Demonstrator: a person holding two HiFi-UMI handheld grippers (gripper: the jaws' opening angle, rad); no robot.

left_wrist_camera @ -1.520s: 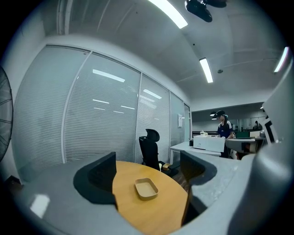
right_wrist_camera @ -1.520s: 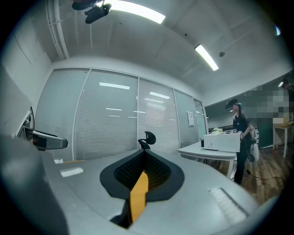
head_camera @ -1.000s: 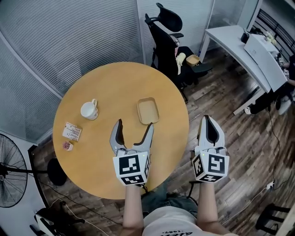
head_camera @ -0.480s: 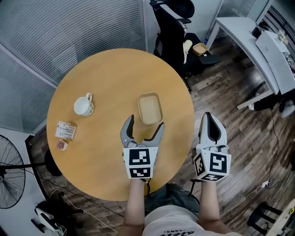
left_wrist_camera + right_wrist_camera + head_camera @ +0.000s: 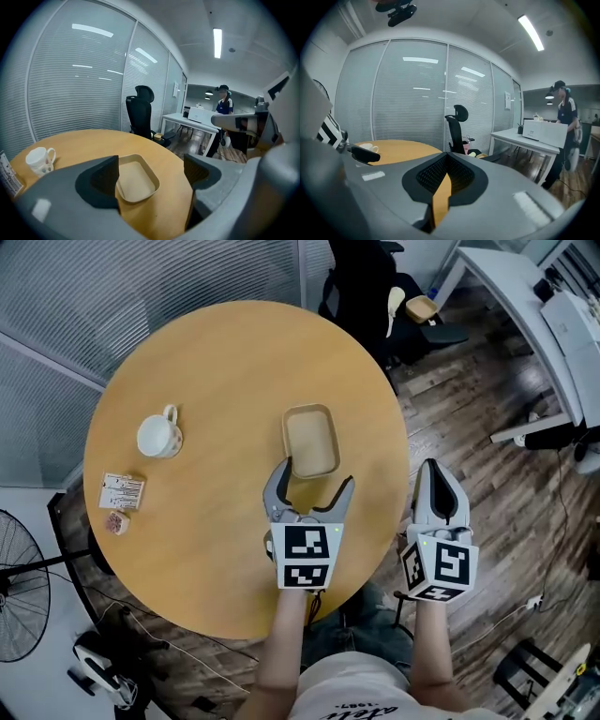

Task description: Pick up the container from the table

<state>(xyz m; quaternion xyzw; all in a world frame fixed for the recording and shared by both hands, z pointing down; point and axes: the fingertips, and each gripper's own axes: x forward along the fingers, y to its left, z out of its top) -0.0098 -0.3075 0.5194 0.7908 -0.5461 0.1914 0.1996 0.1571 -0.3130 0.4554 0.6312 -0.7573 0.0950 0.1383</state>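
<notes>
The left gripper was held over the table with its jaws wide apart and nothing clamped between them. The container, an empty shallow tan tray, lay flat on the table directly ahead of those jaws, its near end level with the jaw tips; contact could not be determined. The right gripper was held beyond the table edge, well to the container's right, with its jaws closed together on nothing.

The left gripper and right gripper have grey shells, black ribbed pads and black-and-white marker cubes (square patterns). A pale printed T-shirt shows at six o'clock.
</notes>
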